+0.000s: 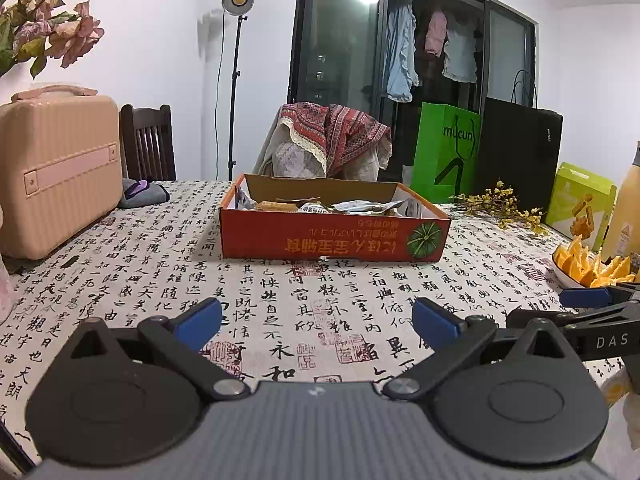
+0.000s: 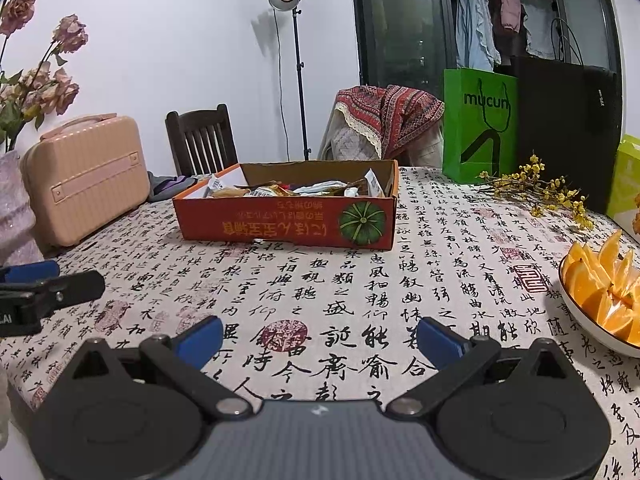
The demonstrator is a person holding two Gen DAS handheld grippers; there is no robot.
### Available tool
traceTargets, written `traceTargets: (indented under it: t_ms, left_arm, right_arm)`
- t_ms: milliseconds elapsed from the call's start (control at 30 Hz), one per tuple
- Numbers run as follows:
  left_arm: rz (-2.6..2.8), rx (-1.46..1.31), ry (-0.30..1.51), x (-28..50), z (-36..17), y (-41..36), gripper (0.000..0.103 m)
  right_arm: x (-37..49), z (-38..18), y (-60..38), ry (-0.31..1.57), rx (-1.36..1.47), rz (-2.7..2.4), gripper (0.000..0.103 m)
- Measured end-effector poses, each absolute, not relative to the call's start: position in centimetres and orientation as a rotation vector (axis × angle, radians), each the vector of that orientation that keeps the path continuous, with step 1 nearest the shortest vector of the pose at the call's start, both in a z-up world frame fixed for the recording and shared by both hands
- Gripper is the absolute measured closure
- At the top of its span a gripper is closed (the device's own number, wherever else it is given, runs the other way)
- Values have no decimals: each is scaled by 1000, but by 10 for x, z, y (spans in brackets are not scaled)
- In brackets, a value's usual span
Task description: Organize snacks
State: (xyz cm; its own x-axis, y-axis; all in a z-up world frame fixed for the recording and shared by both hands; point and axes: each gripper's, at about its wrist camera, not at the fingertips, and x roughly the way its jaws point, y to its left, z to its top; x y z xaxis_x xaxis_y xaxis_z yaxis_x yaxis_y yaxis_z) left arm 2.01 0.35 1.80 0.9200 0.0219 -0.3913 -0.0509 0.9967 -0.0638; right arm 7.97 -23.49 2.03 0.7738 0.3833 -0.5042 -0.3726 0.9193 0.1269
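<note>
Wide table (image 1: 280, 300) under a cloth printed with black calligraphy and red seals, filling both views. At its far left edge, a pink hard case (image 1: 60, 172) standing upright, with a dark wooden chair (image 2: 202, 140) behind it. At the far right, a black paper bag (image 1: 520, 152) and a green paper bag (image 1: 446, 148) side by side, both upright, a sprig of small yellow flowers (image 2: 536, 190) lying in front of them. Near the middle of the table, well ahead of both claws, a low red cardboard box (image 1: 332, 238) with a pumpkin picture on its near wall, open on top and holding a loose heap of wrapped snacks (image 1: 344, 206). To the right, a white plate (image 2: 580, 314) of orange wedges (image 2: 604, 280), just beside the right claw. Left claw (image 1: 316, 320) low over bare cloth, blue pads spread wide apart, gripping nothing. Right claw (image 2: 318, 334) likewise spread wide and empty, close on the left one's right side, each showing at the edge of the other's view.
</note>
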Motion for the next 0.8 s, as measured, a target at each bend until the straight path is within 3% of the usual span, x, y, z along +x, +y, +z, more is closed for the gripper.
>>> traceTargets:
  t_ms: [800]
  left_arm:
    - [13, -82, 399, 18, 18, 2, 0]
  right_arm:
    - [80, 14, -233, 559, 11, 404, 0]
